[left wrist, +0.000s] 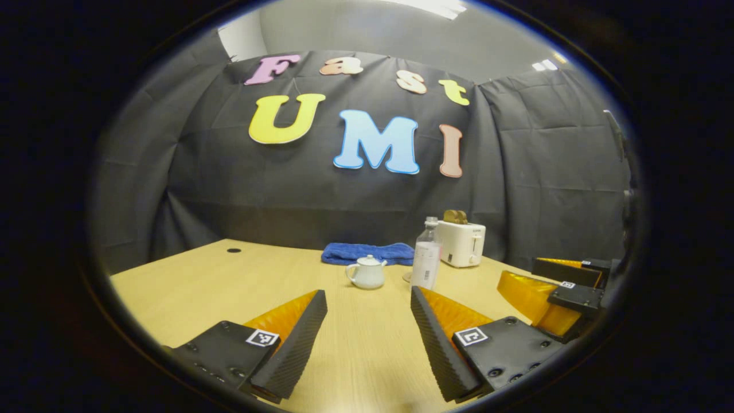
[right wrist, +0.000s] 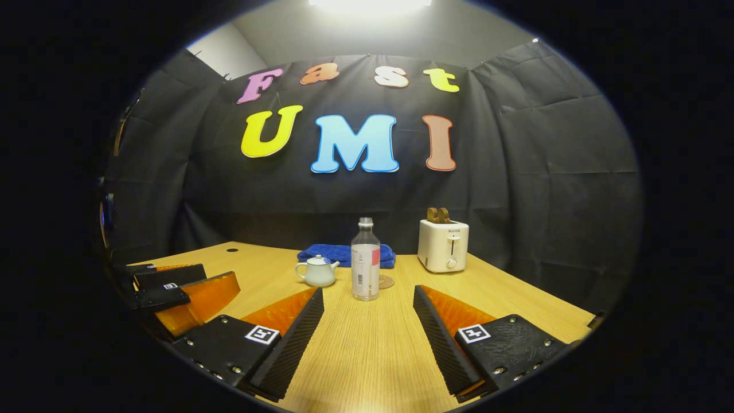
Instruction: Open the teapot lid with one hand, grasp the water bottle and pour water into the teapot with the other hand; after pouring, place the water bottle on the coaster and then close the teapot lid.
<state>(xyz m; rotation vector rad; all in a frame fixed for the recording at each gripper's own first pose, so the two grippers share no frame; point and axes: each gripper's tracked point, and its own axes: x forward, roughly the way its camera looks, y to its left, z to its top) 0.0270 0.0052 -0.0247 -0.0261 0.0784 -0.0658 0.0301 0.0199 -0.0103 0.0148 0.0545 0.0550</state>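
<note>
On desk (right wrist: 367,355), nothing begun. Left gripper (left wrist: 367,338) at 9 o'clock, fingers spread, empty. Teapot (right wrist: 316,272) at 11 o'clock, lid (right wrist: 317,260) on. Water bottle (right wrist: 365,259) at 12, upright, capped, just before coaster (right wrist: 386,281). Right gripper (right wrist: 367,338) fingers spread, empty. All steps remain.

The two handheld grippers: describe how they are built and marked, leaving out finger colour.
The left gripper has two wedge-shaped fingers with ribbed inner faces, translucent amber backing behind each, and flat black bolted plates, each bearing a small square black-and-white tag. The right gripper is built the same way, with its own pair of square tags. No cables or sleeves are visible.
</note>
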